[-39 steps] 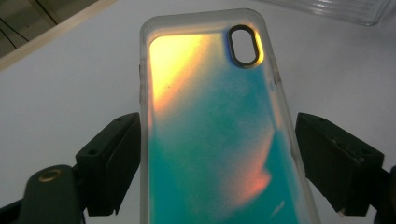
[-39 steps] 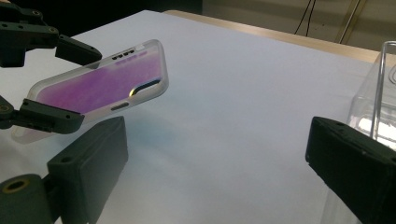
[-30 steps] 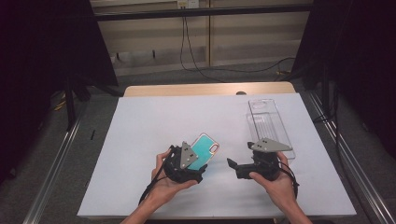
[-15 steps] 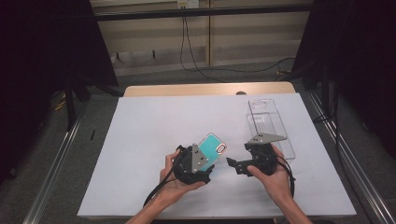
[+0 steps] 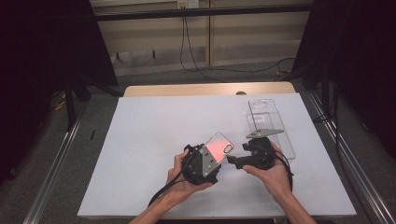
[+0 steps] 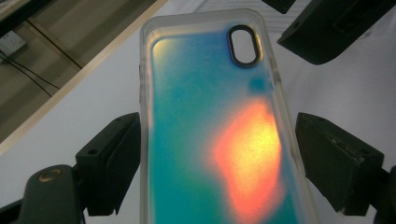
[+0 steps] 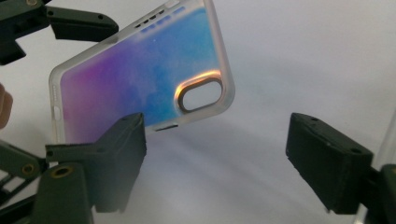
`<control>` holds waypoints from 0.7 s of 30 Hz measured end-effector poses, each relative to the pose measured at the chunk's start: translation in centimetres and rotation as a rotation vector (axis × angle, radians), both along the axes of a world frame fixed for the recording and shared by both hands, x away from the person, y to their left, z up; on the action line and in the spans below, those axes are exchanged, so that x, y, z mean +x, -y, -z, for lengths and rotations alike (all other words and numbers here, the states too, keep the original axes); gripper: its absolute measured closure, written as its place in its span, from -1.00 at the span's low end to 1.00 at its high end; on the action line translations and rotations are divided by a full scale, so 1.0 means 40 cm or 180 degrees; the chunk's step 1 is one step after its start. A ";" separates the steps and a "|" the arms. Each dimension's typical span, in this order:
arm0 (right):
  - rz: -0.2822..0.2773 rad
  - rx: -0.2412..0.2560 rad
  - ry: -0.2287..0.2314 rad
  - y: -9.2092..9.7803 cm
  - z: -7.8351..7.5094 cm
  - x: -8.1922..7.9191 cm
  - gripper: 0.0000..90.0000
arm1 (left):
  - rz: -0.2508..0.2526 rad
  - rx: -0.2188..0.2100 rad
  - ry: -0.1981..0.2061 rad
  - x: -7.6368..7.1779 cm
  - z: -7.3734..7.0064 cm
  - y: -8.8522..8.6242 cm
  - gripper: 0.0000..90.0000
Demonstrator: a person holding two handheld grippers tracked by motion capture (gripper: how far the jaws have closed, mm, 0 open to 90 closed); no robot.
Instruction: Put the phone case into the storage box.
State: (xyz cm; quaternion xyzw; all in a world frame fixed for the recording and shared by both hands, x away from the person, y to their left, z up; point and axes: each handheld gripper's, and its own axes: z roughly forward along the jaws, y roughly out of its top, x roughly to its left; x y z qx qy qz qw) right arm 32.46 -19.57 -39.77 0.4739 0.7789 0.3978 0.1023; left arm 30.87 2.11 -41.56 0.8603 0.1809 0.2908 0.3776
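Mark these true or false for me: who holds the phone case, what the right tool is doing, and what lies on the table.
1. The left tool grips the iridescent phone case. True.
2. The right tool is shut on that case. False: its jaws stand open with nothing between them.
3. A clear case lies on the table beyond the right tool. True.
4. The iridescent phone case lies flat on the white sheet. False: it is held up off it.

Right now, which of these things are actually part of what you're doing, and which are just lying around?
In use:
- iridescent phone case, between the left gripper jaws
- right gripper, open, approaching it

Just lying about:
- clear plastic box on the white table
- cables on the floor behind
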 end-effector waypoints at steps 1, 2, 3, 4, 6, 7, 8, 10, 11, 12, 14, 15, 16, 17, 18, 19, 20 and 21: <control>0.0045 -0.0003 0.0023 -0.003 -0.003 -0.003 -0.45 | 0.0000 -0.0005 0.0017 -0.001 0.000 0.002 -0.63; 0.0059 0.0023 0.0015 -0.005 -0.006 -0.005 -0.39 | 0.0001 -0.0023 0.0039 -0.001 -0.001 0.004 -0.63; 0.0082 0.0050 -0.0012 -0.004 -0.008 -0.005 -0.37 | -0.0001 -0.0016 0.0047 -0.001 -0.001 0.005 -0.63; 0.0103 0.0096 -0.0036 -0.003 -0.009 -0.004 -0.28 | -0.0008 -0.0014 0.0051 -0.001 -0.001 0.005 -0.63; 0.0111 0.0133 -0.0082 -0.001 -0.011 -0.002 -0.22 | -0.0017 -0.0014 0.0080 -0.001 -0.001 0.005 -0.63; 0.0131 0.0143 -0.0114 0.000 -0.012 -0.001 -0.20 | -0.0016 -0.0014 0.0072 -0.001 -0.001 0.005 -0.63; 0.0137 0.0166 -0.0187 0.001 -0.014 0.003 -0.14 | -0.0024 -0.0018 0.0090 -0.002 -0.001 0.006 -0.63; 0.0144 0.0199 -0.0226 0.000 -0.017 0.005 -0.03 | -0.0039 -0.0042 0.0084 -0.001 0.002 0.009 -0.63; 0.0146 0.0224 -0.0241 0.000 -0.019 0.006 -0.01 | -0.0034 -0.0029 0.0092 -0.002 0.003 0.013 -0.63; 0.0164 0.0267 -0.0285 0.000 -0.019 0.008 0.03 | -0.0034 -0.0029 0.0092 -0.002 0.003 0.013 -0.63; 0.0159 0.0292 -0.0307 0.000 -0.020 0.012 0.07 | -0.0032 -0.0034 0.0105 -0.003 0.003 0.015 -0.63; 0.0159 0.0292 -0.0307 0.000 -0.020 0.012 0.07 | -0.0031 -0.0045 0.0118 -0.005 0.003 0.016 -0.63; 0.0170 0.0296 -0.0343 -0.001 -0.020 0.014 0.11 | -0.0027 -0.0053 0.0132 -0.005 0.002 0.016 -0.63; 0.0166 0.0338 -0.0362 -0.003 -0.022 0.016 0.16 | -0.0026 -0.0045 0.0127 -0.004 0.000 0.016 -0.63; 0.0166 0.0338 -0.0362 -0.003 -0.022 0.016 0.16 | -0.0032 -0.0062 0.0135 -0.005 0.000 0.015 -0.63; 0.0196 0.0376 -0.0351 -0.003 -0.024 0.015 0.22 | -0.0032 -0.0055 0.0148 -0.005 -0.001 0.014 -0.63; 0.0202 0.0370 -0.0344 -0.003 -0.024 0.015 0.26 | -0.0034 -0.0053 0.0169 -0.005 -0.002 0.013 -0.63; 0.0208 0.0392 -0.0357 -0.003 -0.024 0.016 0.28 | -0.0036 -0.0063 0.0178 -0.006 -0.003 0.012 -0.63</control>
